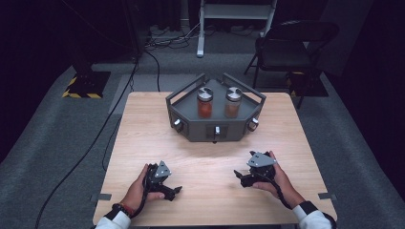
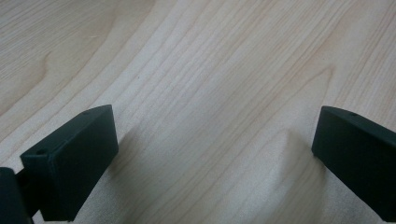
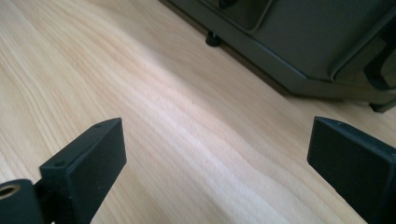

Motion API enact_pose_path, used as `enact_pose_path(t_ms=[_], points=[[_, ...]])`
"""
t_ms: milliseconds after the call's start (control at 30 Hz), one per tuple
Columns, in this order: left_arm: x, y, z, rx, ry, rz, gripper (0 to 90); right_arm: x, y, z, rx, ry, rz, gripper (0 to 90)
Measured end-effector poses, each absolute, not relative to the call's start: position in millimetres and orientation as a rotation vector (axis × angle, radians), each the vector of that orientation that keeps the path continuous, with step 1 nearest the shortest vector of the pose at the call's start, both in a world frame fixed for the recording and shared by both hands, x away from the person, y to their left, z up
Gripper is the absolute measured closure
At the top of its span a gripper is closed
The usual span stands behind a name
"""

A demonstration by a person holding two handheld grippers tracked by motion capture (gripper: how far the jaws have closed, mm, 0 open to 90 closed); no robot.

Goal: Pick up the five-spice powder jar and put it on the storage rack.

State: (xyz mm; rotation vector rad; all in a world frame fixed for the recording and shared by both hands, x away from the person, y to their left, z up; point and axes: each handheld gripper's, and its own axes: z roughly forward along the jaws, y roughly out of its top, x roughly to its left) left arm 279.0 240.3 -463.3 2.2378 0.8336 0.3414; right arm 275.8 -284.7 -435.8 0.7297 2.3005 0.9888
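Dark grey rack (image 1: 215,125) well beyond both grippers' fingers (spread wide, nothing held), jars (image 1: 205,102) inside.

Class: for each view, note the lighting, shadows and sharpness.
High view: table brightly lit, dark surroundings, soft overall. Left gripper view: wood grain sharp, open jaws cast soft shadows. Right gripper view: pale sheen on the wood, grey rack slightly soft.
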Motion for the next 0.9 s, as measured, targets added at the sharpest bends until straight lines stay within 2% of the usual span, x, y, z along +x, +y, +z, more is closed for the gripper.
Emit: enact_pose_path(t_ms=[600, 900], points=[[279, 240, -463, 2.238, 0.832, 0.342, 0.1, 264, -318, -446, 0.781, 2.398, 0.876, 4.8], [279, 240, -464, 2.236, 0.833, 0.342, 0.1, 264, -344, -449, 0.855, 2.427, 0.932, 4.8]])
